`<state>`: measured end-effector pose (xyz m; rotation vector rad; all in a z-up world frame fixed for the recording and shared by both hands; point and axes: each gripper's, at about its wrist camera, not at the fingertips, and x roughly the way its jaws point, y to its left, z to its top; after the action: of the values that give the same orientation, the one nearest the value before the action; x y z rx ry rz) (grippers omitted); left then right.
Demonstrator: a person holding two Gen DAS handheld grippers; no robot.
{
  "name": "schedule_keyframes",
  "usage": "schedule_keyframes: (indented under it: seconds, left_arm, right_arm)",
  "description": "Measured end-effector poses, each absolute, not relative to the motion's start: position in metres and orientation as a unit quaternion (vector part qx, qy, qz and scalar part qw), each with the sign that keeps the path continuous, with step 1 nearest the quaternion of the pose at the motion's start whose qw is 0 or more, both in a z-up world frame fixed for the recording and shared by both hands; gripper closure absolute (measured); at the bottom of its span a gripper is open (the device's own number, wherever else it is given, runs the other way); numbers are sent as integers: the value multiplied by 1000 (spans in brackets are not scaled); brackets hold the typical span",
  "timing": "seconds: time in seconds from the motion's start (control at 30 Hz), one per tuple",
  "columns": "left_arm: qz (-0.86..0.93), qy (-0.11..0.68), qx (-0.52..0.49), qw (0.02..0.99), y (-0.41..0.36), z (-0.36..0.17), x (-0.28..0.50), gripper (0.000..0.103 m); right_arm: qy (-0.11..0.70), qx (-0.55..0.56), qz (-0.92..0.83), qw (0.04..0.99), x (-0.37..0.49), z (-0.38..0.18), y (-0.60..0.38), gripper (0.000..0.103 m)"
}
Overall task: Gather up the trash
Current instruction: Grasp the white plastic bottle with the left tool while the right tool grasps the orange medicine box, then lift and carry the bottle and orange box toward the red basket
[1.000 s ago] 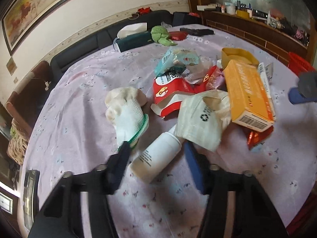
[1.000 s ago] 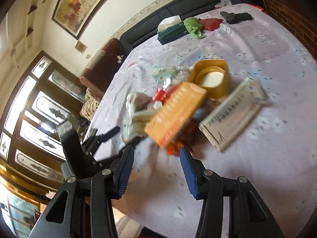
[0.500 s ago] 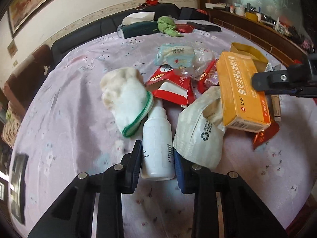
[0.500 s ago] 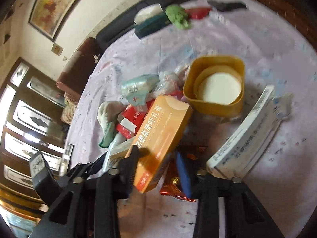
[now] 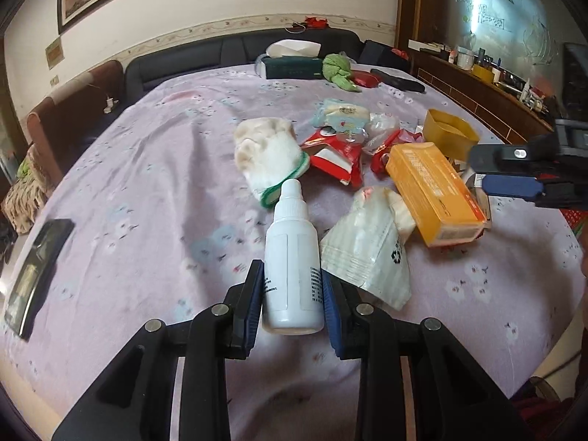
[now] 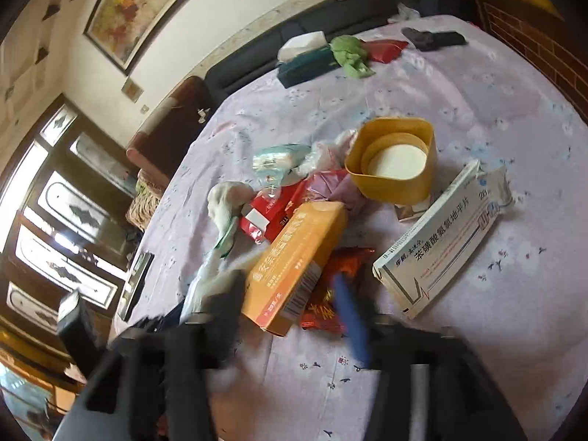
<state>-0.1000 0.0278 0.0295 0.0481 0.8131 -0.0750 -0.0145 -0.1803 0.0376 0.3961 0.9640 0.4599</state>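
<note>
Left gripper [image 5: 293,288]: pinching the white bottle [image 5: 292,257], near edge of the table [image 5: 147,191].
Right gripper [image 6: 294,305]: jaws just opening, spread around the orange box [image 6: 294,261], not gripping.
Done: one item grasped.
Left: wrappers, glove [image 5: 266,158], yellow tub [image 6: 395,163], white box [image 6: 441,239] all uncollected.

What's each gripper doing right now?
Left gripper: shut on the white bottle.
Right gripper: open, jaws just widened astride the orange box, pads not pressing it.
</note>
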Motion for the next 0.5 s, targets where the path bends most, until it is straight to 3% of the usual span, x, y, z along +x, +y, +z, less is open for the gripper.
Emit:
schedule_keyframes:
  seconds: [0.5]
  left_arm:
    - [-7,422,17,906,57,11,-112,72]
  right_arm:
    - [466,28,201,861,-11,23,-114,42]
